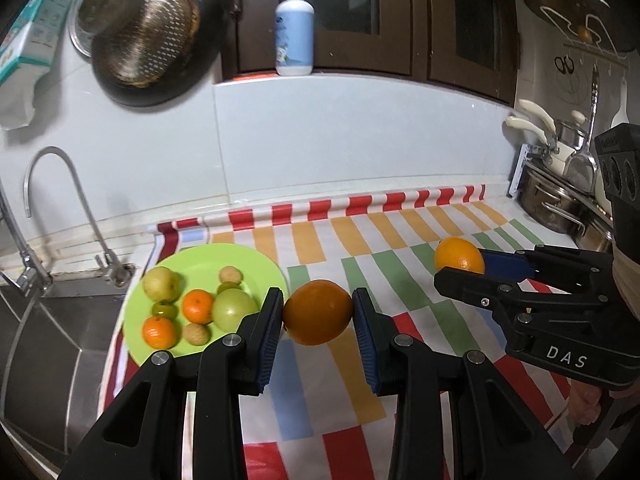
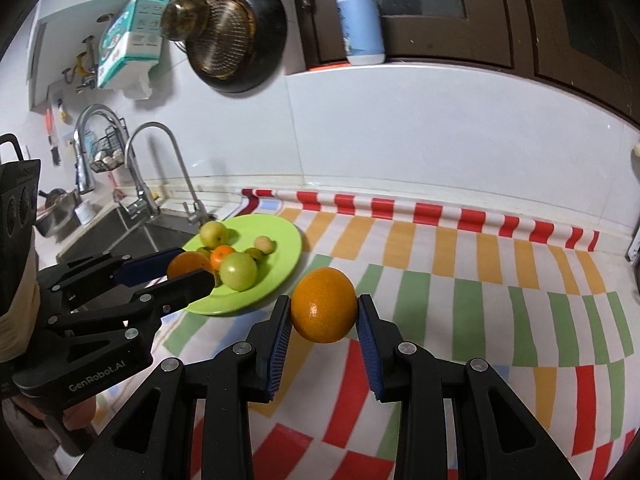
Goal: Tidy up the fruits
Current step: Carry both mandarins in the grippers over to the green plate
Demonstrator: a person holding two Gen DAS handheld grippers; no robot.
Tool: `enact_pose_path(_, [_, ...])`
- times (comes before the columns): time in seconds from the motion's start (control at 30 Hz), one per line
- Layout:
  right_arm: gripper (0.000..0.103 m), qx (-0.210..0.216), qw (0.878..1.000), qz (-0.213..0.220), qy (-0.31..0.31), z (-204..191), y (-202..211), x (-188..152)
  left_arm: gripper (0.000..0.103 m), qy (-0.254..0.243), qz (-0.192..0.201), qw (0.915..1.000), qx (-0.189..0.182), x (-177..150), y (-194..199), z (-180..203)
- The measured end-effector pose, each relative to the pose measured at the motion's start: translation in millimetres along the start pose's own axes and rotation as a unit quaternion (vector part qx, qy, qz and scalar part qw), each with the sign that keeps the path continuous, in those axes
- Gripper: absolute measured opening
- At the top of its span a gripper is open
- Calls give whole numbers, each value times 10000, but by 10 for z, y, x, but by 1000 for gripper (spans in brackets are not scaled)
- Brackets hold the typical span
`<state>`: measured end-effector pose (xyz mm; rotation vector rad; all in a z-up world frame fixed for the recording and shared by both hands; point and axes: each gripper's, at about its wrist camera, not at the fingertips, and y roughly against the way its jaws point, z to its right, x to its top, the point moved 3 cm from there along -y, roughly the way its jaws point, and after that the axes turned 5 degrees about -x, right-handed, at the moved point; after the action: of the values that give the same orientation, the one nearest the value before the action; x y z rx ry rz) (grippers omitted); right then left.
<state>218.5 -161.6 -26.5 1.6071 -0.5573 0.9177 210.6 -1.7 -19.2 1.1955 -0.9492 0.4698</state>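
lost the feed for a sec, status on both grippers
Left gripper shut on orange. Right gripper shut on second orange. Green plate nearby, path unobstructed.

Both grippers, left gripper (image 1: 318,314) and right gripper (image 2: 324,312), are showing black frames, blue ribbed pads, silver screws, white lettering.

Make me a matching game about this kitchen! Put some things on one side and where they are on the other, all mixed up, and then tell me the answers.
Things:
1. orange
2. green plate
3. soap bottle
4. frying pan

Places:
A. hanging on the white wall
B. on the striped cloth beside the sink
C. pinched in the left gripper
D. standing on the ledge above the tiles

Pairs: 1-C, 2-B, 3-D, 4-A
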Motion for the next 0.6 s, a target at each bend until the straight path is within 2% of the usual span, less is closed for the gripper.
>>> enact_pose_path(0.27, [34, 136, 9997, 171, 88, -253, 73, 89, 35, 30, 172, 9998, 131, 35, 226, -178])
enact_pose_path(0.6, [34, 261, 9992, 275, 128, -560, -32, 209, 35, 41, 219, 9994, 256, 56, 330, -511])
